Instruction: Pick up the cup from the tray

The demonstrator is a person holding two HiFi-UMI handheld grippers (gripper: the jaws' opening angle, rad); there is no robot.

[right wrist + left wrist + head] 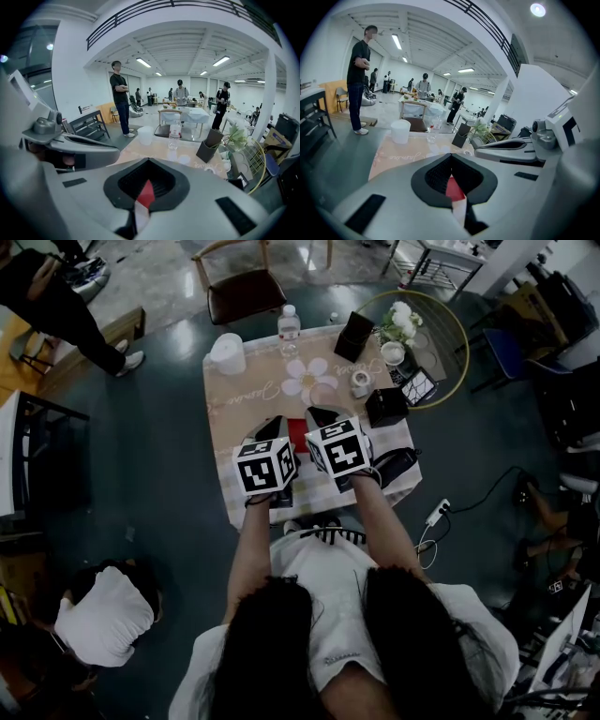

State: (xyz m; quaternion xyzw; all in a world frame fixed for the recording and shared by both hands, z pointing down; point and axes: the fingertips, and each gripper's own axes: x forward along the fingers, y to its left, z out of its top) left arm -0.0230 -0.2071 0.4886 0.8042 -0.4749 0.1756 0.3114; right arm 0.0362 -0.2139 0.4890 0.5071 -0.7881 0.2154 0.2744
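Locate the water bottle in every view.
Head view: bottle top centre, right of the white tub.
Left gripper view: bottle left of centre, right of the tub.
Right gripper view: bottle centre, right of the tub.
Shared landmark: the white tub.

White short-sleeved T-shirt point(330, 589), long dark hair point(270, 645), pale grey left gripper point(271, 427) and right gripper point(323, 416), black-and-white square-marker cubes point(265, 466)

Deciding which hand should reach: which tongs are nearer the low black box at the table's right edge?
Right. The right tongs sit just left of the black box in the head view, apart from it; the left tongs are farther left, beyond the right ones.
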